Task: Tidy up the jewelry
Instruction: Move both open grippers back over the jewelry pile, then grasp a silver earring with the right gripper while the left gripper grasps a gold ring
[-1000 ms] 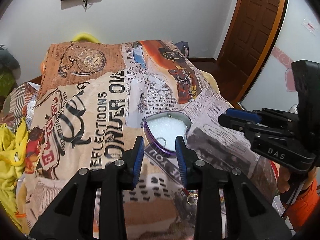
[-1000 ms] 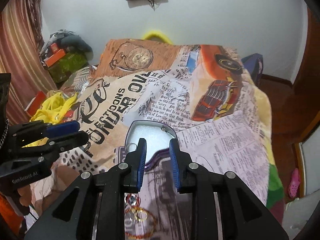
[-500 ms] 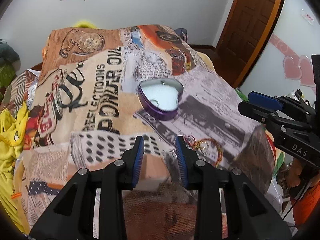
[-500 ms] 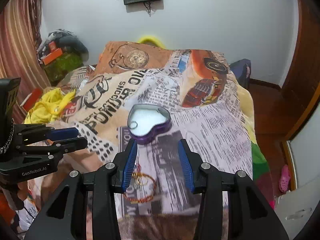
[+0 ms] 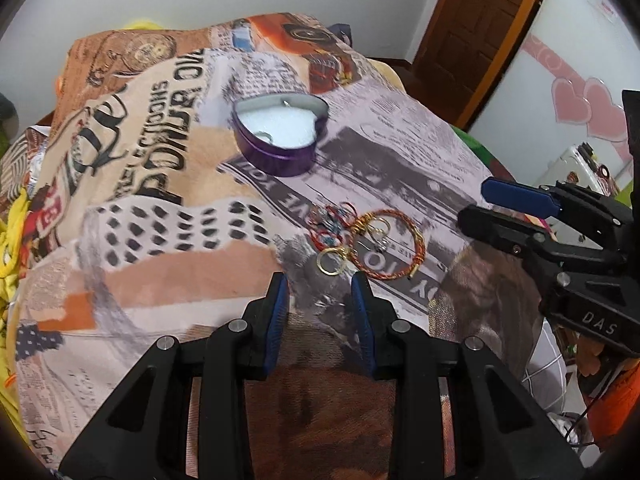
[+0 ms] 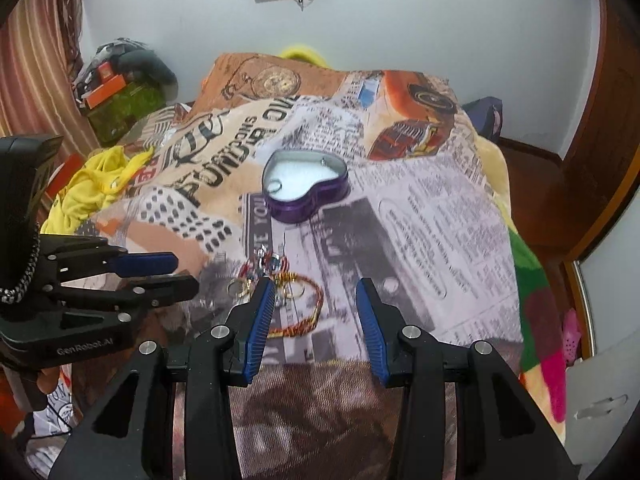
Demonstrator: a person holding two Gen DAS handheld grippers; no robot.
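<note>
A purple heart-shaped tin (image 5: 280, 136) with a white lining lies open on the printed blanket; a silver ring (image 5: 264, 137) lies inside it. The tin also shows in the right wrist view (image 6: 305, 184). Nearer me lies a heap of jewelry: an orange-gold braided bangle (image 5: 390, 248), gold rings (image 5: 331, 262) and red-blue pieces (image 5: 332, 224). My left gripper (image 5: 320, 284) is open and empty just short of the heap. My right gripper (image 6: 316, 292) is open and empty over the heap's right side (image 6: 296, 300). It shows in the left wrist view (image 5: 480, 208).
The printed blanket (image 5: 160, 208) covers a bed. Yellow cloth (image 6: 92, 184) lies at its left edge. A wooden door (image 5: 472, 20) stands at the far right. Boxes and clutter (image 6: 120, 92) sit by a curtain at the left wall.
Both grippers have pulled back from the tin toward the near end of the bed. The jewelry heap has come into view. The right jaws have opened wider.
</note>
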